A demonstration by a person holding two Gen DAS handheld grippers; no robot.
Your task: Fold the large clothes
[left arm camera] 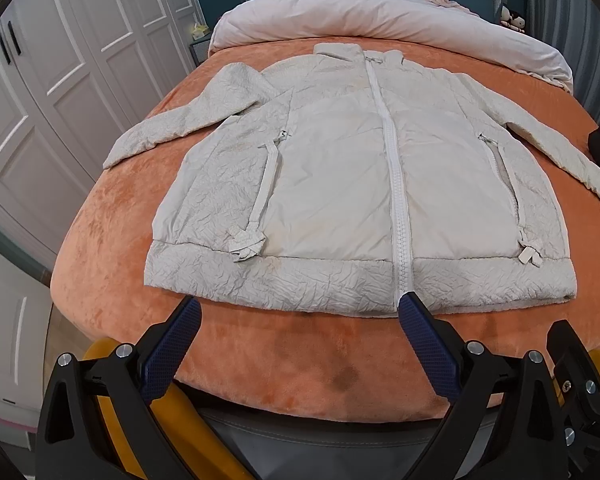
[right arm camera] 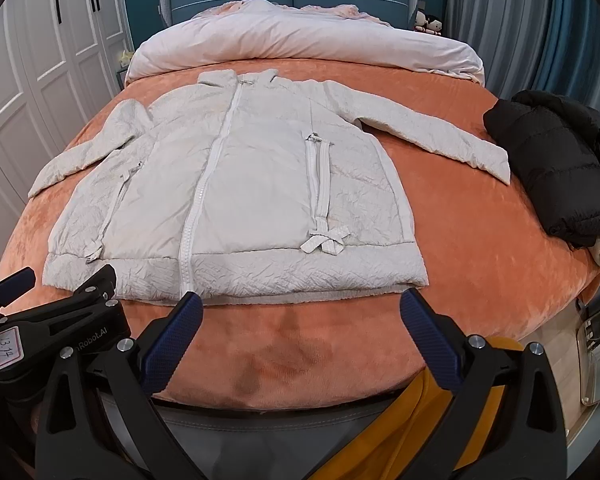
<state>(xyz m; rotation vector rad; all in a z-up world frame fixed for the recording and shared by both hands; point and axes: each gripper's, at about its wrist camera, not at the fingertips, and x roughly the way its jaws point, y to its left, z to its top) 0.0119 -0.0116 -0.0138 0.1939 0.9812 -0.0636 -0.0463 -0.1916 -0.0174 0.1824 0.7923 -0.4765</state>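
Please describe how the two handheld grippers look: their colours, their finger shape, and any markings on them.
Both the left gripper and the right gripper have black angular frames with silver bolts and two dark blue textured pads. The right wrist view shows a white label with handwritten numbers on the left one, beside printed white lettering.

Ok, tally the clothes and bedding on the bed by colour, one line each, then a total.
White: 1, the jacket spread flat, zipped, sleeves out.
Black: 1, the coat heaped at the bed's right edge.
Pale pink: 1, the duvet bunched by the headboard.
Orange: 1, the blanket under everything.
Total: 4.
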